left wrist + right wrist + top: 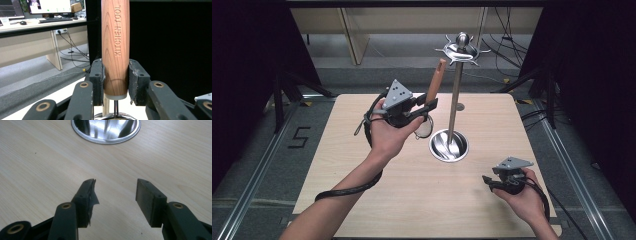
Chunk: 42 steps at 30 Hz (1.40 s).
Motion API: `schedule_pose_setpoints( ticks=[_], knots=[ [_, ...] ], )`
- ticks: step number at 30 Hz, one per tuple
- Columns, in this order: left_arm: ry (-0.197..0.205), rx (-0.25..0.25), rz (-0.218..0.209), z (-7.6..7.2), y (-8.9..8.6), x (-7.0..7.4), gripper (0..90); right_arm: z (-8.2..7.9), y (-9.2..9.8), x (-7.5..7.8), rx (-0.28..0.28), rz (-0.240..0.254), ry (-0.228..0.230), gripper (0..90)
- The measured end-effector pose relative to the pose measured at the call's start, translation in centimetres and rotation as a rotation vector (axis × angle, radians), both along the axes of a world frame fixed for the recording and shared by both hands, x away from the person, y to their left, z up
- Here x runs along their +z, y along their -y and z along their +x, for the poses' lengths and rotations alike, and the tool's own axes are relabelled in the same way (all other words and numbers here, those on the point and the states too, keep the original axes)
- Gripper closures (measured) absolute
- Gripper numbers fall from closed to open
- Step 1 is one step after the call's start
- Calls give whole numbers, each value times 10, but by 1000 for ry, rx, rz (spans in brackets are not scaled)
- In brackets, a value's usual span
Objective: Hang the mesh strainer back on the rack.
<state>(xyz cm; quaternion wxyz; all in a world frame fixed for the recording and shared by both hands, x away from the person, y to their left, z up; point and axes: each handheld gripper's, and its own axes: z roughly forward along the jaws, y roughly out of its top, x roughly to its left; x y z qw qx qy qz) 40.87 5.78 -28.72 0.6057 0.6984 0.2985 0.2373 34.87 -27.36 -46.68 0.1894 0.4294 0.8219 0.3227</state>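
Wooden-handled utensil sits pinched upright in the left hand-held gripper, left of the rack pole; swung carelessly, it could knock the pole over. Right hand-held gripper rests spread, empty, near the rack's base.

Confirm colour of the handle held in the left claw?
Reddish-brown wood grain handle; clearest in the left gripper view.

This is a lab or recording room inside an office. A pale wooden table stands on grey carpet between black curtains and floor rails, with a "5" marked on the floor at the left. Far off, a long desk carries monitors and a keyboard, and black cables trail below.
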Motion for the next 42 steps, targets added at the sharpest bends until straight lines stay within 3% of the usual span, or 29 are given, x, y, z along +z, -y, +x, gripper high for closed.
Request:
schedule_pose_setpoints(
  ticks=[17, 18, 22, 27, 32, 37, 42],
  knots=[
    [33, 9, 13, -2, 9, 2, 679, 0, 0, 0, 4, 0, -1, 500],
    [36, 8, 12, -2, 9, 2, 679, -1, -1, 0, -5, 6, -17, 501],
    [39, 7, 15, -3, 12, 3, 679, 0, 0, 0, 5, -3, 1, 501],
    [36, 11, 13, -1, 15, 4, 678, 1, 1, -1, 17, -14, 13, 501],
    [38, 18, 14, 2, 18, 5, 679, 0, 0, -1, 3, -1, -12, 500],
    [27, 25, 23, 6, 24, 3, 678, 1, 1, -2, 16, -8, 8, 501],
    [28, 28, 25, 8, 28, 3, 677, 0, 0, -1, 1, 9, -9, 500]
  ],
)
